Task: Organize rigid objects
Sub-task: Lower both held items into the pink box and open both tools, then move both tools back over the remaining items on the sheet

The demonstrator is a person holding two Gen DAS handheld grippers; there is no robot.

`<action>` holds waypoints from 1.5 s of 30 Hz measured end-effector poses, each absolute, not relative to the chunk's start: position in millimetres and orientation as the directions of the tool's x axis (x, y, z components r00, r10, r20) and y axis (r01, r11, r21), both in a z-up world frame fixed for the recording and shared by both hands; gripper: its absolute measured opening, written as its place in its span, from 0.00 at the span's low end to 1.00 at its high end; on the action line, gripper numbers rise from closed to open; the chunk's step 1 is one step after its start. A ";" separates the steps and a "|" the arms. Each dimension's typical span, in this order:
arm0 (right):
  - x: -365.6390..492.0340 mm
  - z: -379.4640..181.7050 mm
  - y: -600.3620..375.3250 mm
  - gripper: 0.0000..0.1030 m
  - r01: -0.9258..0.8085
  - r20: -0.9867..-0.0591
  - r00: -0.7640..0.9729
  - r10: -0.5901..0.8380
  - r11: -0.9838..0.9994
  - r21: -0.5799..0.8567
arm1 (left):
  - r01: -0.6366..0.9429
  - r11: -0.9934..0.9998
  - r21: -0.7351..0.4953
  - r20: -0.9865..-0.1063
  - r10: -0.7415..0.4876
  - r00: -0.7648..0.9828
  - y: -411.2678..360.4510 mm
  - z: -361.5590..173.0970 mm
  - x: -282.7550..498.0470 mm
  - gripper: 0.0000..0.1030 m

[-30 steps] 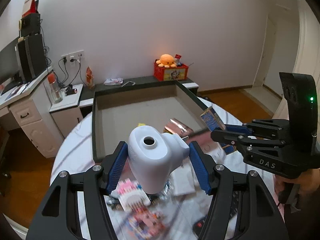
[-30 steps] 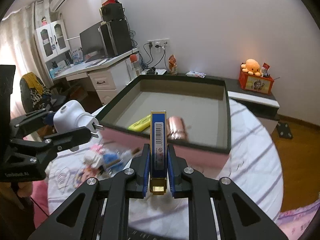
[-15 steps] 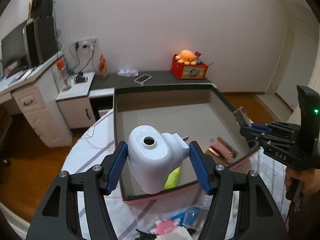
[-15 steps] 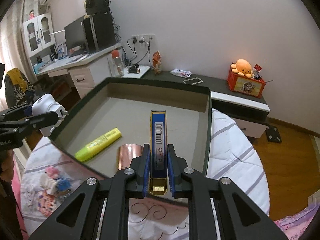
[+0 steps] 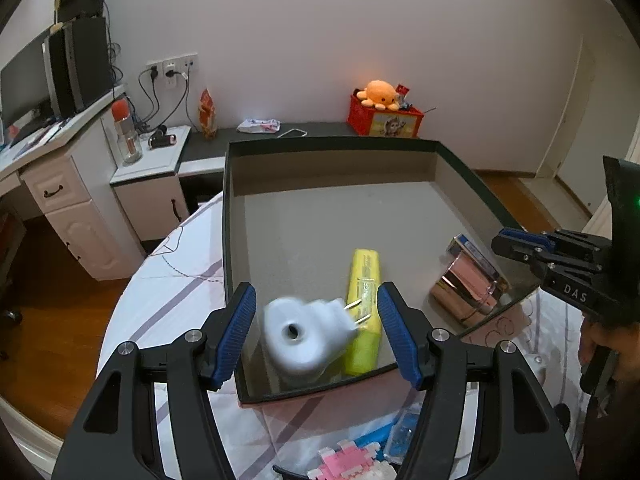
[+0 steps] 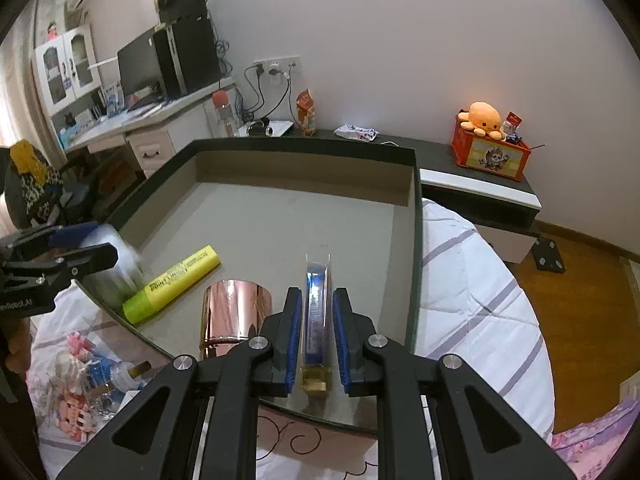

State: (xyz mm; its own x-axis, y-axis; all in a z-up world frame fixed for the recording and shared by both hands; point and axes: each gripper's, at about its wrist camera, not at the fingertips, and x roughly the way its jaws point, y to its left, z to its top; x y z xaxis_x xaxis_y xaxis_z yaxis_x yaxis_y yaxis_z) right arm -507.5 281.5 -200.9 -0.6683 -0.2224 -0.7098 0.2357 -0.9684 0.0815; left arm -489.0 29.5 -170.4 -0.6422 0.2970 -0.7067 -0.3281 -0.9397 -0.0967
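As the tray (image 5: 332, 142) sits on the round table (image 6: 472, 280) with both tools over its near edge, the holdings read thus.

Item, left gripper (image 5: 314, 300): jaws opening, with a gap at each blue pad. The white plug (image 5: 304, 336) is loose between them, blurred, over the tray's near left corner with its prongs toward the yellow marker (image 5: 364, 272). Judged to be mid-drop.

Item, right gripper (image 6: 317, 294): clamped on a slim blue box (image 6: 318, 312), held edge-up with its gold end toward the wrist. It hangs over the tray's near edge, right of the copper cup (image 6: 236, 312), which lies on its side.

Item, step in hand: setting the two pieces into the tray.
- The plug looks well placed, though its prongs may strike the marker.
- Spread the left jaws fully before drawing away, so that neither pad catches the plug.
- Lower the blue box toward the bare floor between the cup and the tray's right edge, and let go only once it is low, since on its narrow edge it will likely tip.

Item, views:
- The left camera shows the plug clear of both pads. It also shows the right tool side-on, with a hand (image 5: 604, 340) on its handle, and pink blocks (image 5: 352, 460) off the tray's near edge.
- The right camera gives the plug only as a white smear behind the left finger, but it shows the pads against the box and the bare floor ahead.
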 end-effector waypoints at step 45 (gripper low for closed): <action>-284.6 -143.7 267.0 0.80 0.167 -0.566 -0.792 -0.230 -0.973 0.162 | -0.205 -0.978 0.043 -0.578 0.143 -0.803 -13.5 -120.1 -257.2 1.00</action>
State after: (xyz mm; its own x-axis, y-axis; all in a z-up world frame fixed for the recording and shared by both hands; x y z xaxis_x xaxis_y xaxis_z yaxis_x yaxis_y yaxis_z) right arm -284.6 267.0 -143.7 -0.7917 -0.2298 -0.5660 0.1667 -0.9727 0.1616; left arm -257.2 -13.5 -120.1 -0.8034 0.1431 -0.5779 -0.2052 -0.9778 0.0431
